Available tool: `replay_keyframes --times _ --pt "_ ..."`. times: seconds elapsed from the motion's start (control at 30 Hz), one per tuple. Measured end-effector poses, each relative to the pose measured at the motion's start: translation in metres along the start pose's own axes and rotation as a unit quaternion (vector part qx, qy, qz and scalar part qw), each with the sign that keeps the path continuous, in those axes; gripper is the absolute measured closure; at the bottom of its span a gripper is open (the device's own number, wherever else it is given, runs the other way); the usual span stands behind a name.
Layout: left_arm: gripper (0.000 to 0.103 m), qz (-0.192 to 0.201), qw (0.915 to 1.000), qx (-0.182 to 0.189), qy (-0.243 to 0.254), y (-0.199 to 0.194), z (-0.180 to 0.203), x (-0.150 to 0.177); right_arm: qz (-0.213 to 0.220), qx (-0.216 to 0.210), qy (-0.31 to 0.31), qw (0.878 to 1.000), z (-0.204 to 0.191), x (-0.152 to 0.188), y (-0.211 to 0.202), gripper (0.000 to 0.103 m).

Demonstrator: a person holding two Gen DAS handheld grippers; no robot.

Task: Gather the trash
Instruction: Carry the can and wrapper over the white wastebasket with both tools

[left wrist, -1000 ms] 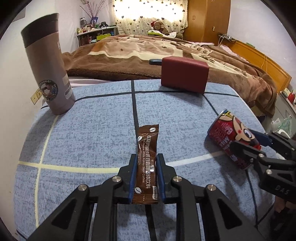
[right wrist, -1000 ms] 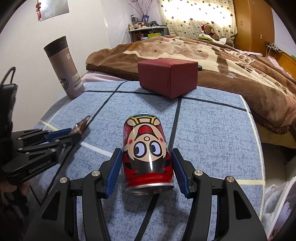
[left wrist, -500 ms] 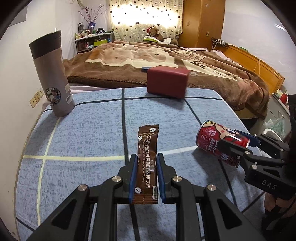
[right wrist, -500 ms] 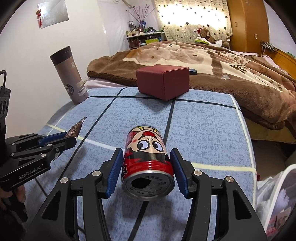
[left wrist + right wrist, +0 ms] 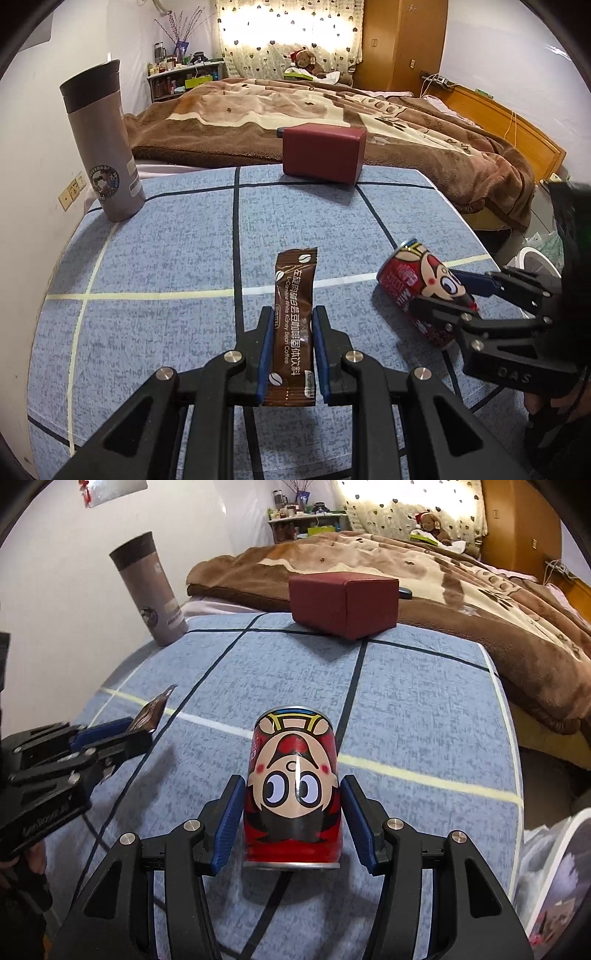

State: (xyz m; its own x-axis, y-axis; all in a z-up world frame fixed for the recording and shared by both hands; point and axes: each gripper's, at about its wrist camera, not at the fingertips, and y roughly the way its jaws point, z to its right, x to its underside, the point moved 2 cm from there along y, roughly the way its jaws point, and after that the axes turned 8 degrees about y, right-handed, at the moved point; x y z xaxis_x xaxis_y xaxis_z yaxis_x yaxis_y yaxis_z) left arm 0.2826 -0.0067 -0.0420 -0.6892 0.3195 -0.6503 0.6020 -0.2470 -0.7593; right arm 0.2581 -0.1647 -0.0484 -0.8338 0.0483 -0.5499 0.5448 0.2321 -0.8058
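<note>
Coffee sachet and milk can, each gripped and off the table

Left gripper [image 5: 290, 354] is pinched narrow on the coffee sachet [image 5: 294, 314], whose long axis runs straight ahead between the pads; right gripper [image 5: 291, 819] clamps the red cartoon can [image 5: 293, 794] lengthwise, opening toward the camera. A white bin [image 5: 554, 886] peeks past the blue tablecloth [image 5: 424, 720] on the right, nearer the can hand

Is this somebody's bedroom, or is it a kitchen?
Most likely a bedroom. Behind the blue table is a big bed with a brown blanket. A teddy bear sits by the heart-print curtains. Nothing kitchen-like shows. The tongs hold trash: a coffee sachet and a red can.
</note>
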Motion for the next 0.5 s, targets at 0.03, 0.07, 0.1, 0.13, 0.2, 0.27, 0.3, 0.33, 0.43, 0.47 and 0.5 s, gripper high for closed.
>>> replay_keyframes --times 0.03,0.07,0.1,0.13,0.2,0.27,0.3,0.33,0.43,0.47,0.5 --pt "0.081 0.000 1.0000 0.001 -0.001 0.000 0.000 0.000 -0.004 0.003 -0.001 1.000 -0.001 0.000 0.003 0.048" --pt "0.081 -0.001 1.0000 0.000 -0.001 0.001 -0.001 0.000 -0.015 0.009 0.001 1.000 -0.001 -0.002 0.008 0.048" --pt "0.081 -0.001 1.0000 -0.001 0.000 0.001 -0.001 0.000 -0.022 0.012 0.005 1.000 0.000 -0.003 0.011 0.048" --pt "0.081 -0.002 1.0000 -0.001 0.001 0.001 0.000 0.000 -0.023 0.013 0.009 1.000 0.001 -0.003 0.013 0.048" --pt "0.081 -0.002 1.0000 -0.002 0.001 0.001 0.001 0.000 -0.013 0.012 0.019 1.000 0.003 -0.002 0.011 0.049" --pt "0.081 -0.001 1.0000 -0.001 0.001 0.000 0.002 0.000 0.001 0.015 0.023 1.000 0.005 0.000 0.005 0.049" --pt "0.081 0.000 1.0000 0.000 0.001 -0.001 0.004 0.000 0.005 0.015 0.025 1.000 0.007 0.002 0.002 0.049" --pt "0.081 0.001 1.0000 0.000 0.002 -0.002 0.005 0.000 0.008 0.015 0.028 0.999 0.008 0.004 -0.001 0.049" --pt "0.081 0.003 1.0000 0.005 0.008 -0.005 0.013 0.000 0.023 0.012 0.035 0.999 0.012 0.007 -0.012 0.049" --pt "0.081 0.005 0.9999 0.006 0.010 -0.007 0.016 -0.001 0.029 0.010 0.040 0.999 0.015 0.009 -0.018 0.049" --pt "0.081 0.006 0.9999 0.007 0.012 -0.009 0.020 -0.001 0.031 0.009 0.042 0.999 0.016 0.008 -0.020 0.049"
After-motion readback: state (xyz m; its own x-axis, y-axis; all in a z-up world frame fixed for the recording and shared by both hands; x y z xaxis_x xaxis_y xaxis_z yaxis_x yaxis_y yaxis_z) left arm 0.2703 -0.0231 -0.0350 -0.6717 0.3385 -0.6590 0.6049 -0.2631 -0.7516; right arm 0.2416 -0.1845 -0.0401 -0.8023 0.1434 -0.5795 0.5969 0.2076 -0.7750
